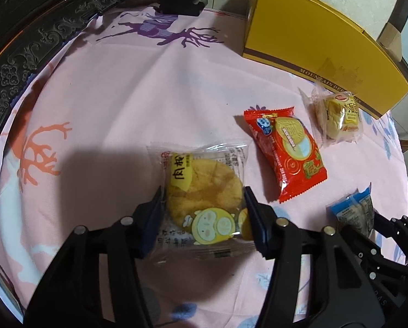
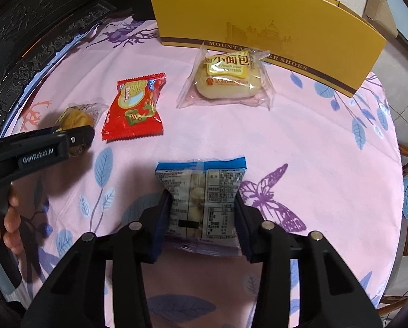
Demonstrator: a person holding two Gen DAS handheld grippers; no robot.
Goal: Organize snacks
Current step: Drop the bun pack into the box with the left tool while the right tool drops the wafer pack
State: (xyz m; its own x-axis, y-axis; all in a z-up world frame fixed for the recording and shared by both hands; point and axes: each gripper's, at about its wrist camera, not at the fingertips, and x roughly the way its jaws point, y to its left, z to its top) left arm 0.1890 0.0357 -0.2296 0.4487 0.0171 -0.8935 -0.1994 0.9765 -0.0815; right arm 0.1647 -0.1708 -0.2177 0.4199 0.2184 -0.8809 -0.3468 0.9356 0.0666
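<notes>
My left gripper (image 1: 202, 196) is shut on a clear packet with a round yellow cake (image 1: 204, 191), low over the pink cloth. It also shows from the side in the right wrist view (image 2: 75, 136), with the cake packet (image 2: 78, 119) in it. My right gripper (image 2: 202, 199) is shut on a blue-edged clear snack packet (image 2: 201, 191), pinched at its middle; that packet also shows in the left wrist view (image 1: 353, 207). A red biscuit packet (image 1: 284, 150) (image 2: 134, 106) and a small bread packet (image 1: 336, 117) (image 2: 227, 79) lie on the cloth.
A yellow shoe box (image 1: 321, 35) (image 2: 258, 19) stands at the back of the table. The pink patterned cloth (image 2: 299, 136) covers a dark carved table whose rim (image 1: 18, 63) shows at the left. A cardboard box (image 2: 379, 8) stands beyond on the floor.
</notes>
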